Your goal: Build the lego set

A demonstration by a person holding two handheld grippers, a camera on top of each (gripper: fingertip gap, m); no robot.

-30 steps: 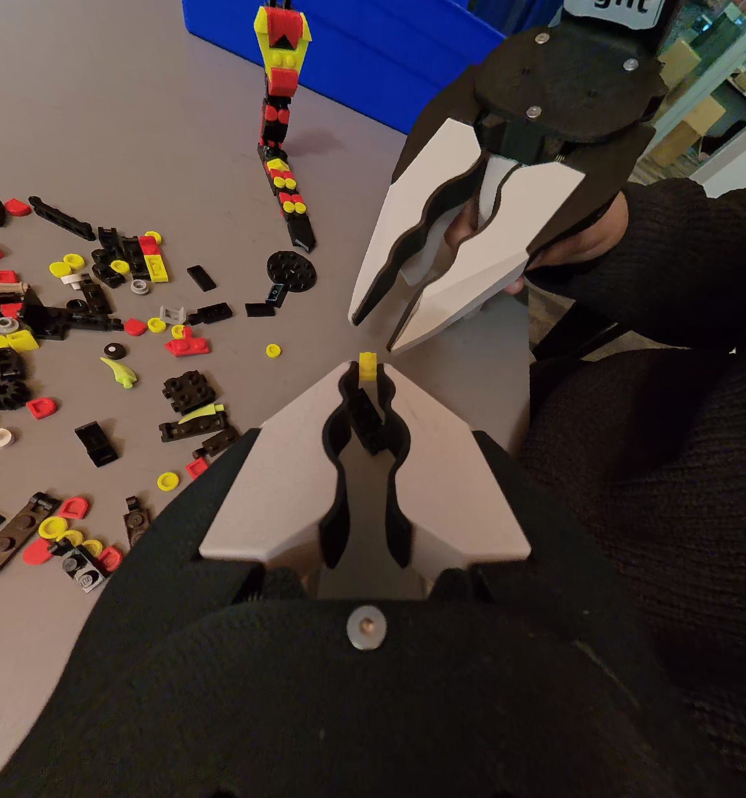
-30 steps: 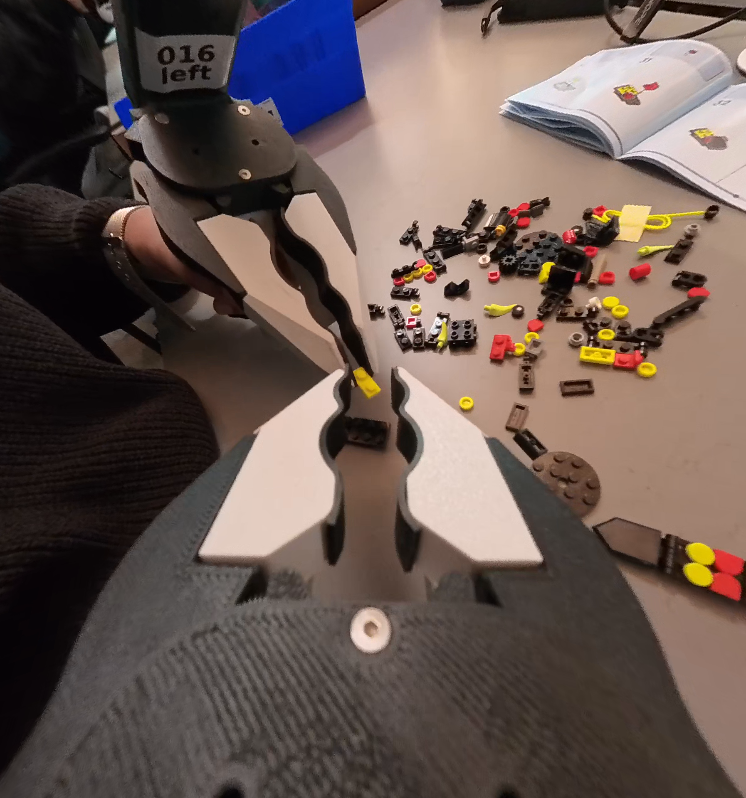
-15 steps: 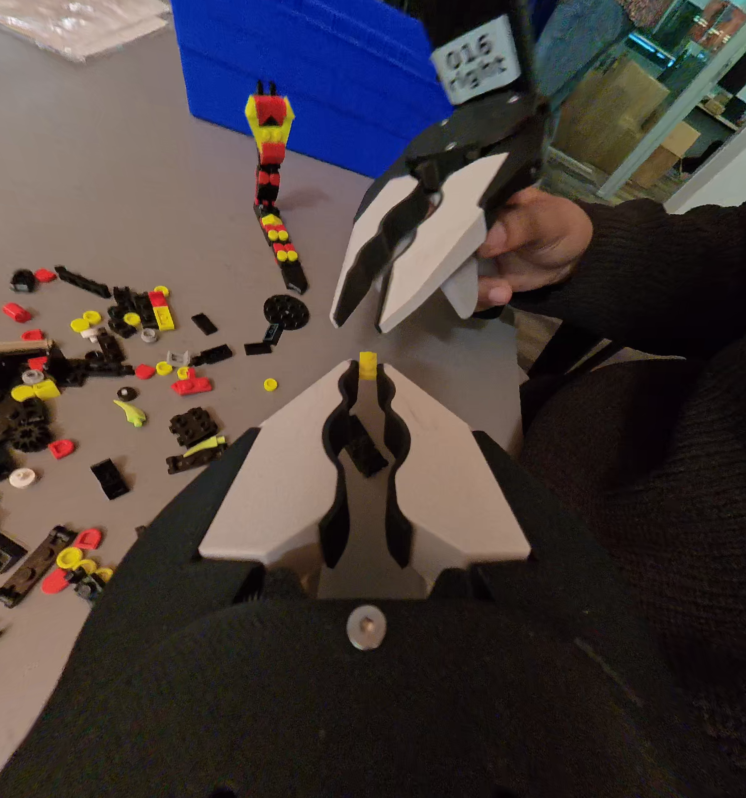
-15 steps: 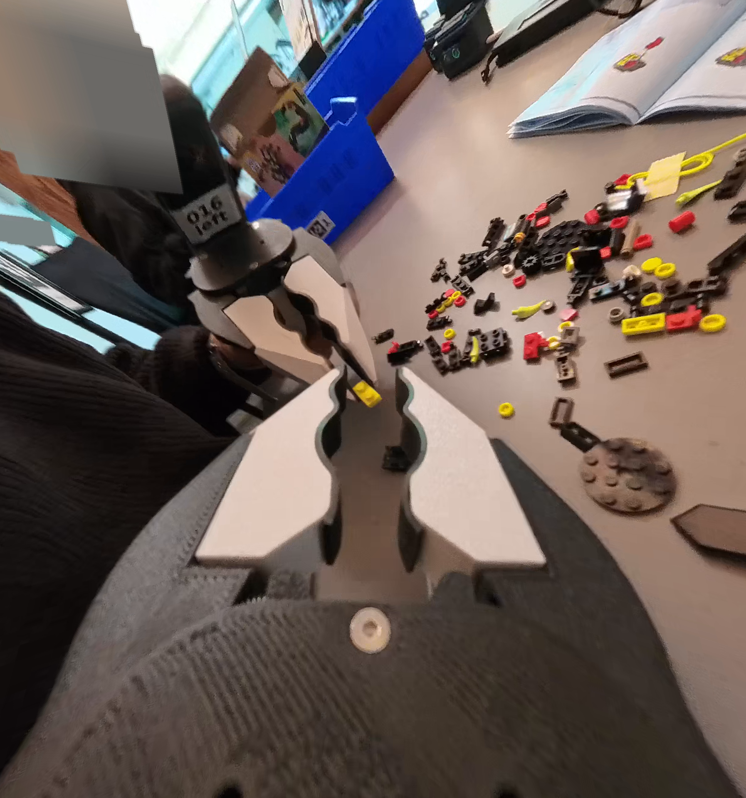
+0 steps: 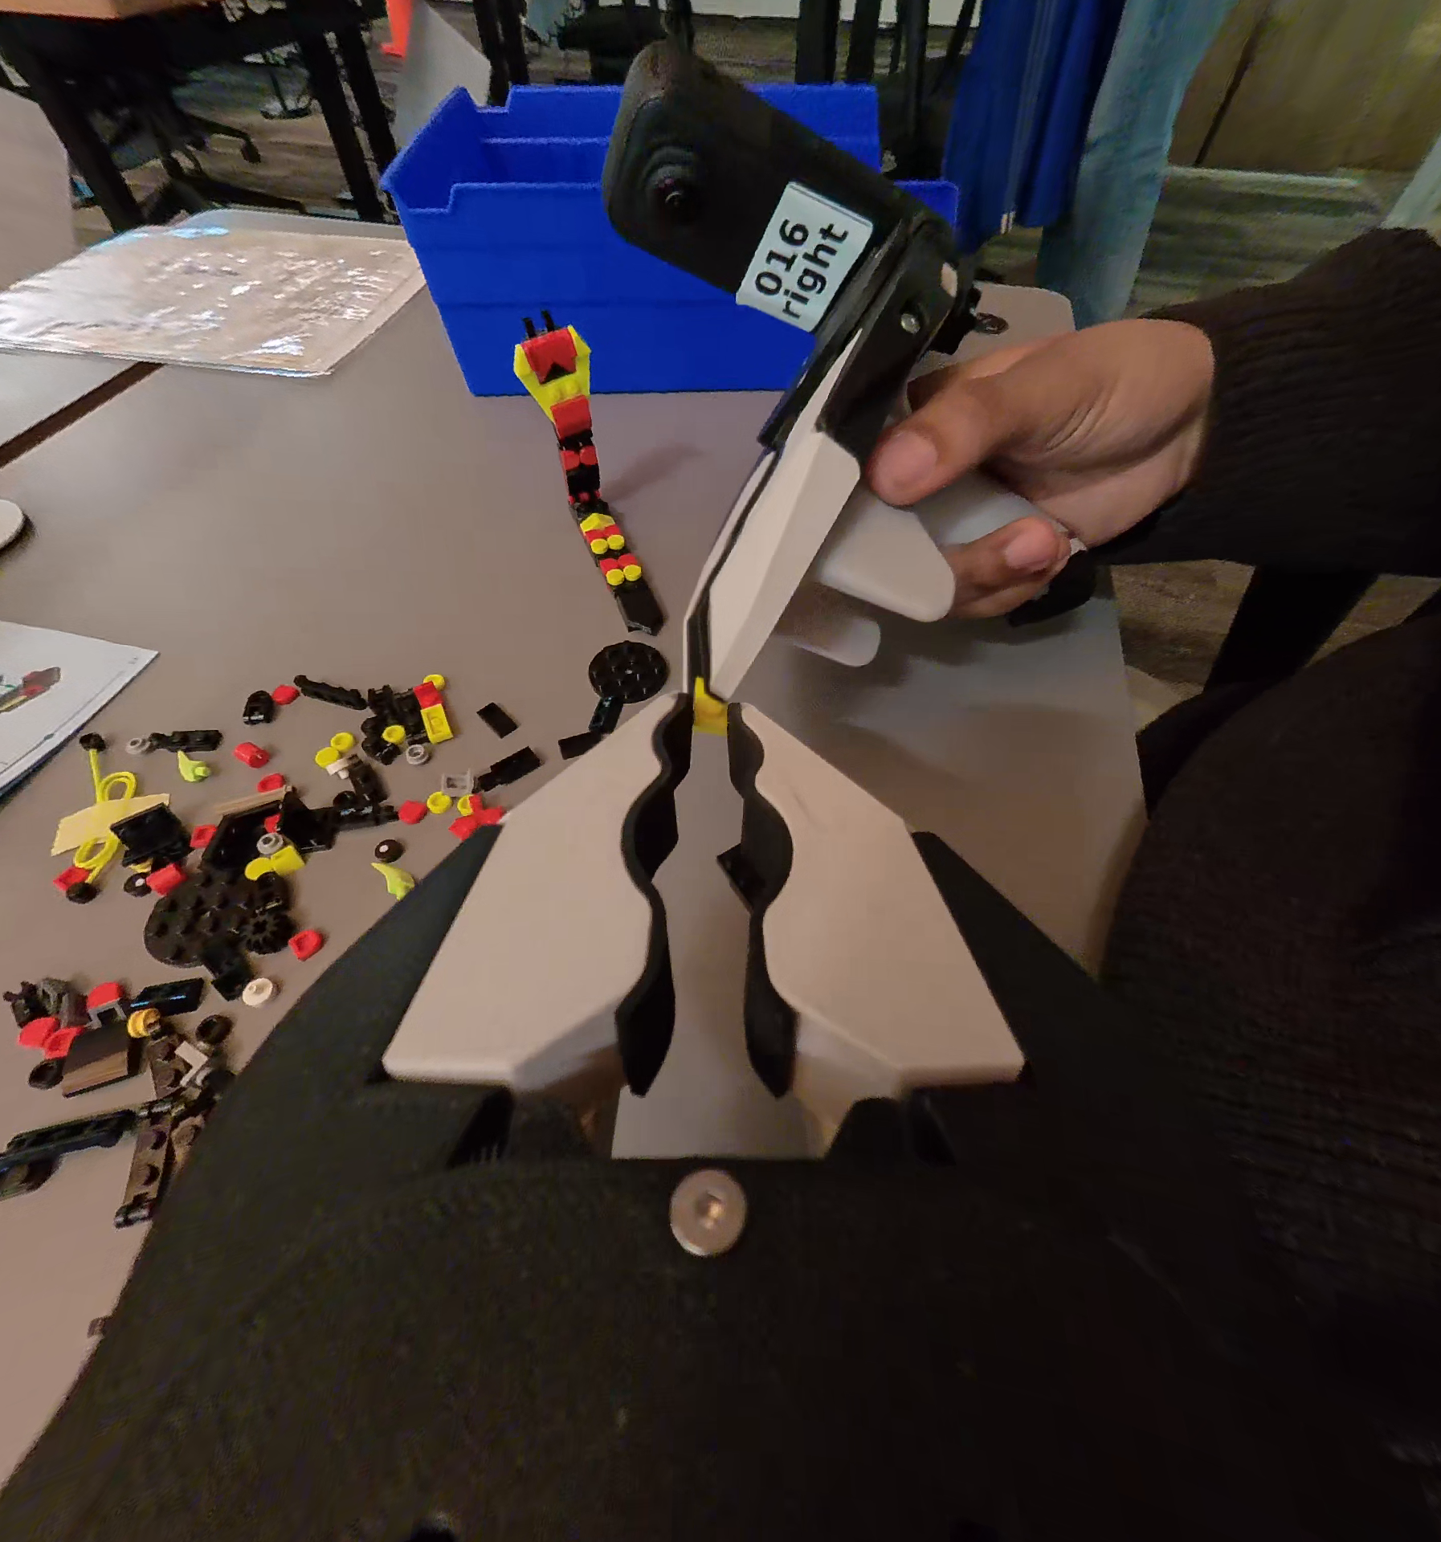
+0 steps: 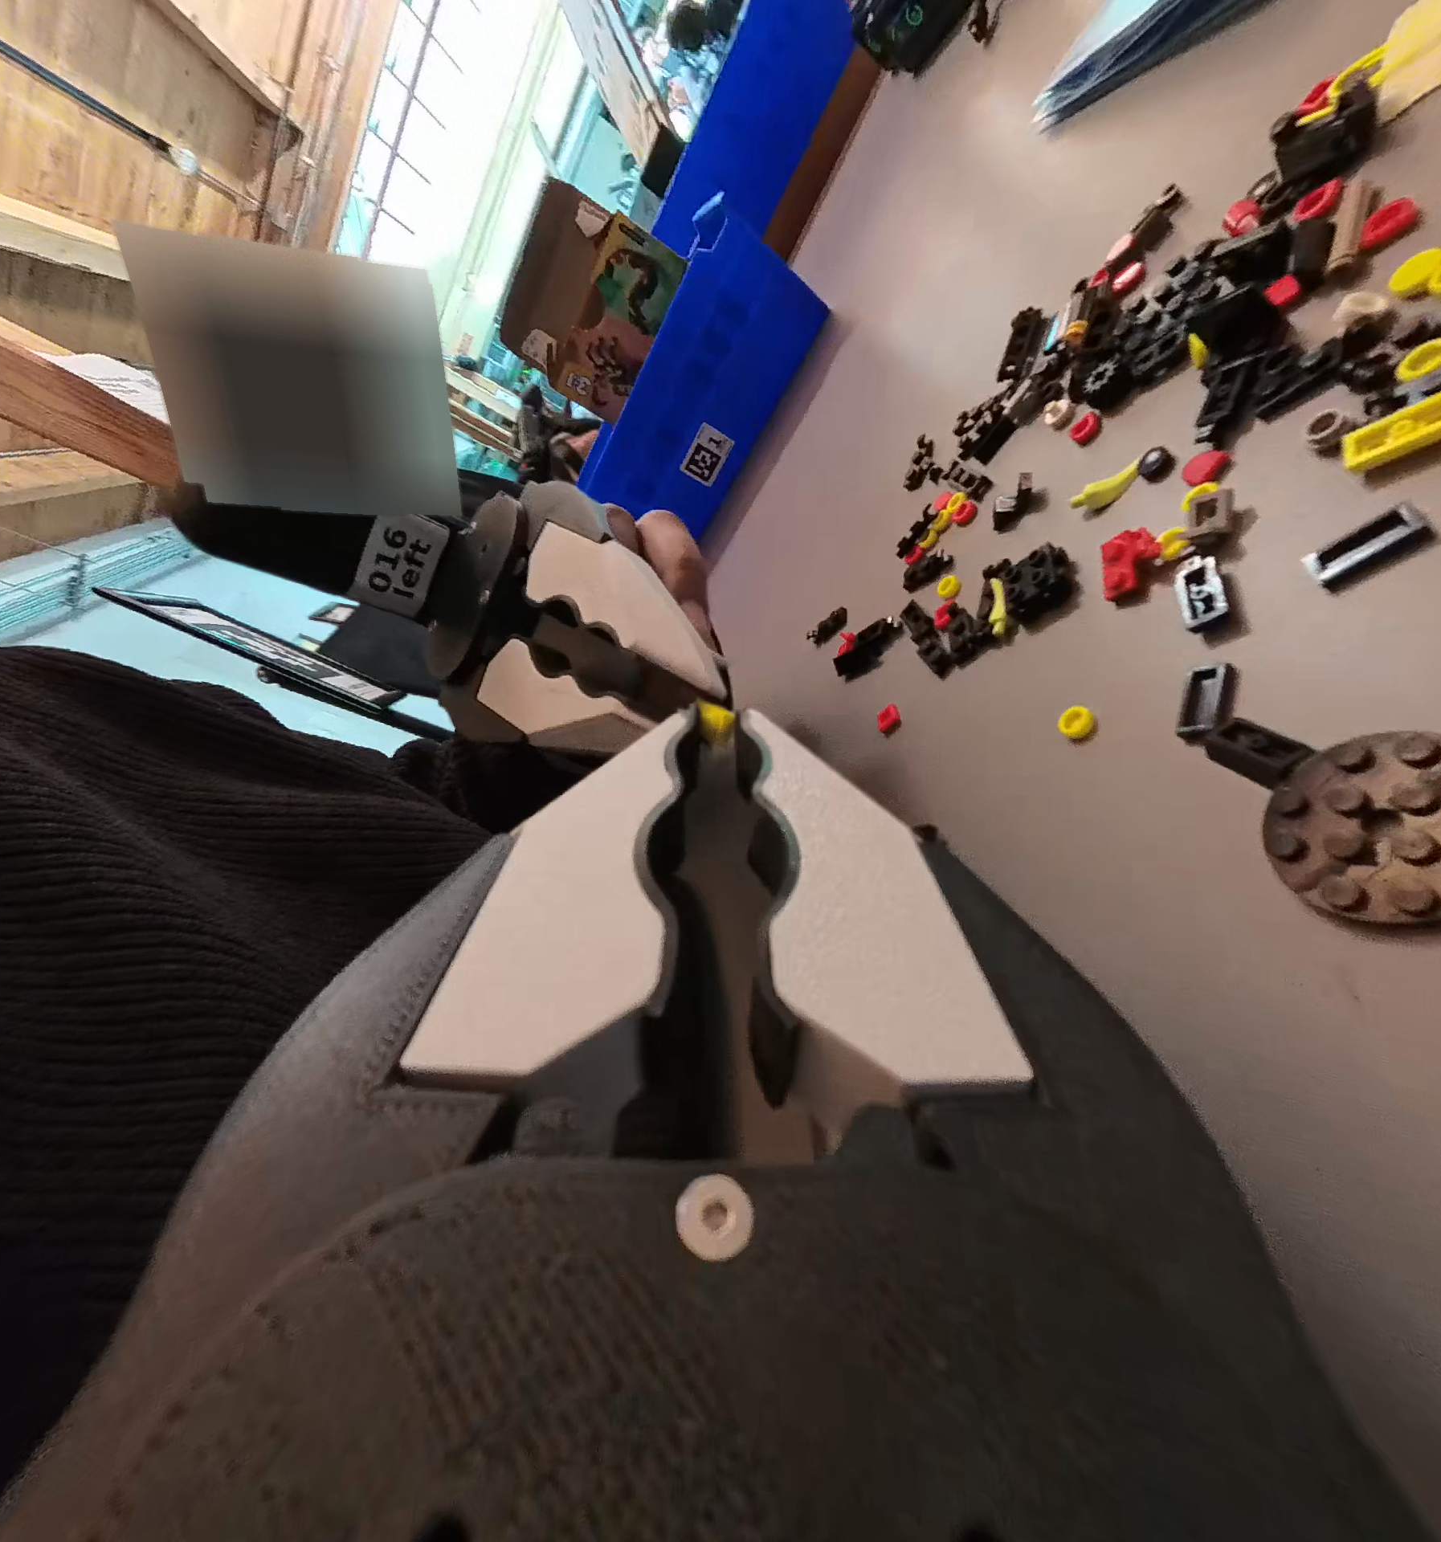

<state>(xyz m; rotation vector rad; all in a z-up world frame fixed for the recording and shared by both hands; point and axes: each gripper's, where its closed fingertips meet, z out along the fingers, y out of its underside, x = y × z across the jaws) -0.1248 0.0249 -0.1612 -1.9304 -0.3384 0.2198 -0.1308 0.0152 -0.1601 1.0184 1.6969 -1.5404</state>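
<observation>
Small yellow brick (image 5: 709,716) is pinched by left gripper (image 5: 707,719) and by right gripper (image 6: 715,724), tips meeting. White tags are borne by both. Bare table (image 5: 300,534) lies at 11 o'clock.

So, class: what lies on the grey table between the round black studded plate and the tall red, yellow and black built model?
Nothing: in the left wrist view the grey table is bare between the round black studded plate and the model, whose black tip ends just short of it.

Bare table (image 5: 951,751) strip along near edge, w/ both grippers' tips meeting over it. Loose bricks (image 5: 283,834) clutter the left part; snake model (image 5: 592,501) and blue bin (image 5: 617,275) block the far edge. Round plate (image 6: 1393,834) sits beside right gripper (image 6: 713,726).
</observation>
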